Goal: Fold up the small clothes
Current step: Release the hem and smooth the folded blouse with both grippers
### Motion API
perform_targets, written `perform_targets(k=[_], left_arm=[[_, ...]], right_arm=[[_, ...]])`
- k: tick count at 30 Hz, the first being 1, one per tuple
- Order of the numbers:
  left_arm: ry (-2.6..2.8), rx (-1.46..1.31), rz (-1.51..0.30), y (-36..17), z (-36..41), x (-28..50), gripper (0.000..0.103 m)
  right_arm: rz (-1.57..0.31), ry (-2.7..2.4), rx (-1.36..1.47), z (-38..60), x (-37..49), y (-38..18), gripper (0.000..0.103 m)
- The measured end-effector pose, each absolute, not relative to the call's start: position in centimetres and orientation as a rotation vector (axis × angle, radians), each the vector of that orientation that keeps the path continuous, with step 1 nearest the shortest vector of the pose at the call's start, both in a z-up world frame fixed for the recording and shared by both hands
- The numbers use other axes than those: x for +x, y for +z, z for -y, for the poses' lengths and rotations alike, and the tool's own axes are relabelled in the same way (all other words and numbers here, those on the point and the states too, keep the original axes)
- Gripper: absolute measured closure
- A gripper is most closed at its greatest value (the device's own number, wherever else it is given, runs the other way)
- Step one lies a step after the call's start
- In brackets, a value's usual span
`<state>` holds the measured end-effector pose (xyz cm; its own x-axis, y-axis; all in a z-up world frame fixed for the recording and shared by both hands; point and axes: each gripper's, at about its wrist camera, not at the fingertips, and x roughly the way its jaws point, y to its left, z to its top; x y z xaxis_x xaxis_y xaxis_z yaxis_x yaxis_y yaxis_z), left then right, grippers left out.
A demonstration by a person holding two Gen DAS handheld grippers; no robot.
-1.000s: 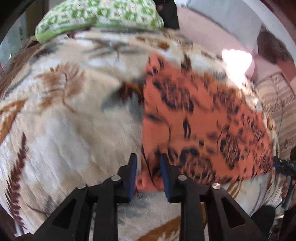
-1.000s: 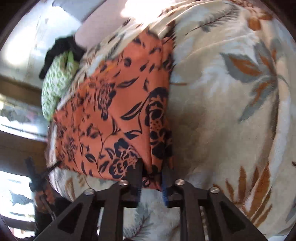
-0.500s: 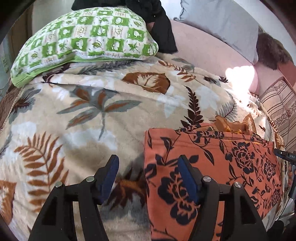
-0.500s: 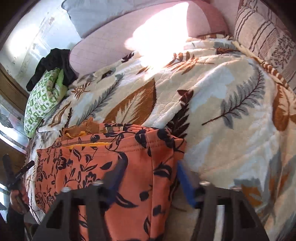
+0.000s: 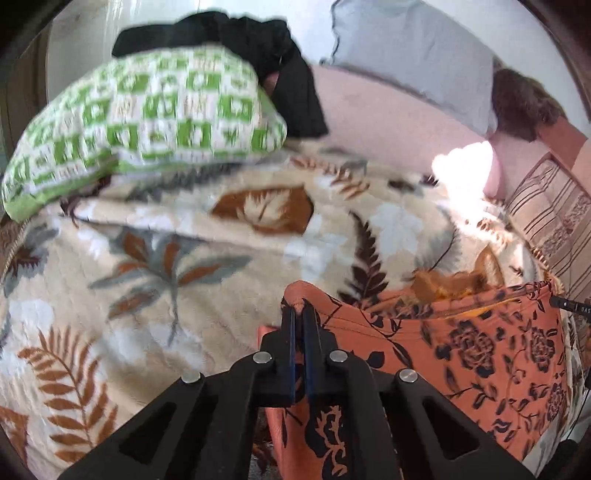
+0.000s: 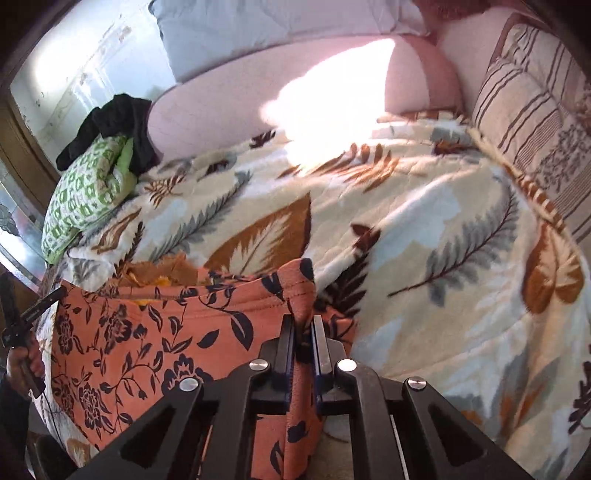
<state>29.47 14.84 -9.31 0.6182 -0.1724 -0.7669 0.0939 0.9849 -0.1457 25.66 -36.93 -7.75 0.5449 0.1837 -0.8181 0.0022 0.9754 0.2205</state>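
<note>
An orange garment with a dark floral print [image 5: 461, 350] lies on the leaf-patterned blanket [image 5: 166, 258]. My left gripper [image 5: 300, 314] is shut on its left top corner and lifts that corner off the blanket. My right gripper [image 6: 303, 325] is shut on the right top corner of the same garment [image 6: 147, 339], also raised. The cloth hangs between the two grippers. A mustard-yellow cloth [image 6: 162, 269] lies just behind the garment's top edge.
A green-and-white pillow [image 5: 140, 122] with a black garment [image 5: 266, 62] on it sits at the far left. A grey pillow [image 6: 277, 33] and pink headboard cushion [image 6: 240, 96] stand at the back. A striped pillow [image 6: 535, 122] is at the right.
Half a second ago both grippers were open over the garment's top edge. Both have now closed on its top corners and raised them.
</note>
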Motion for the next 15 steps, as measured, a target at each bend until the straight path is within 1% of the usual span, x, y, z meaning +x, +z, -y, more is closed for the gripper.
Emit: perform_targets(k=[2,3,4,5,6,7,8,9,10,11,12,13,15], left_arm=[[-0.092,-0.041,-0.949,-11.6,-14.6,30.4,0.098],[-0.062,-0.037,-0.96,-12.1,-14.8,30.5,0.093],[-0.055,-0.047,-0.956,-11.9,-15.0,30.3,0.092],[-0.063,-0.062,-0.945,-11.2,-15.3,30.0,0.092],[-0.058,-0.061,-0.93,-10.4,-15.5,29.6,0.086],[-0.047,-0.048,-0.905,-9.4,-15.6,29.0,0.079],[-0.04,-0.039,-0.877,-8.3,-15.8,28.2,0.076],[-0.045,-0.039,-0.845,-7.1,-15.9,27.2,0.069],[-0.056,-0.044,-0.818,-6.0,-16.0,26.2,0.057],[-0.064,-0.042,-0.797,-5.1,-15.9,25.0,0.049],[-0.069,-0.038,-0.778,-4.3,-15.6,23.4,0.037],[-0.088,-0.045,-0.76,-3.8,-15.3,22.0,0.031],[-0.138,-0.05,-0.753,-3.7,-14.3,19.4,0.027]], right_arm=[[-1.079,0.096,0.229,37.2,26.8,-10.7,0.093],[-1.106,0.098,0.266,37.5,27.1,-12.1,0.093],[-1.098,0.1,0.305,37.9,27.0,-12.5,0.093],[-1.065,0.084,0.329,38.1,26.6,-12.1,0.09],[-1.035,0.066,0.342,38.3,26.1,-11.4,0.087],[-1.016,0.043,0.335,38.3,25.6,-10.6,0.075],[-0.999,0.024,0.314,38.2,25.0,-9.6,0.057],[-0.971,0.02,0.299,37.9,24.2,-8.4,0.046],[-0.94,0.035,0.303,37.7,23.3,-7.0,0.034],[-0.923,0.064,0.317,37.3,22.5,-5.9,0.034],[-0.916,0.105,0.346,36.9,21.5,-5.0,0.034],[-0.912,0.16,0.393,36.4,20.4,-4.3,0.034],[-0.925,0.289,0.52,35.5,18.6,-4.4,0.028]])
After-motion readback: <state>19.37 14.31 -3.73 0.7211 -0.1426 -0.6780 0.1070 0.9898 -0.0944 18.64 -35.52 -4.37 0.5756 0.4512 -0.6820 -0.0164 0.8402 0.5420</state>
